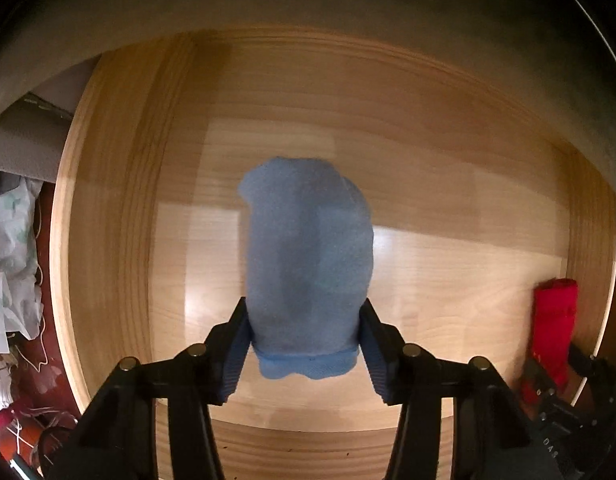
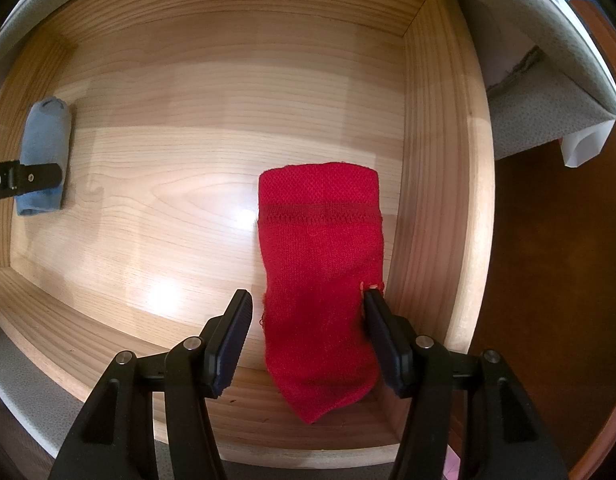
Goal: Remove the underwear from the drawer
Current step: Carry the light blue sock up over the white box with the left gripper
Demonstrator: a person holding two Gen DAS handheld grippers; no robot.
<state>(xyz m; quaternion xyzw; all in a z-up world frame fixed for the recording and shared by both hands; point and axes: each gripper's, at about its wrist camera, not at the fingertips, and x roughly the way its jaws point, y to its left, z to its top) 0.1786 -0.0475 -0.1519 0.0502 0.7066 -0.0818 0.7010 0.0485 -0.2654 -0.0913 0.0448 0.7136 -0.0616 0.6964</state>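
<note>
Both tongs are held inside the wooden drawer (image 2: 435,152), with the blue underwear (image 1: 308,256) squeezed between the left gripper (image 1: 306,330) on the left side, while the right gripper (image 2: 308,320) stands open around the red underwear (image 2: 321,280) beside the right wall

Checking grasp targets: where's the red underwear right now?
In the right wrist view the red underwear lies on the drawer floor against its right wall, between the right claw fingers; the blue underwear is far left.
</note>
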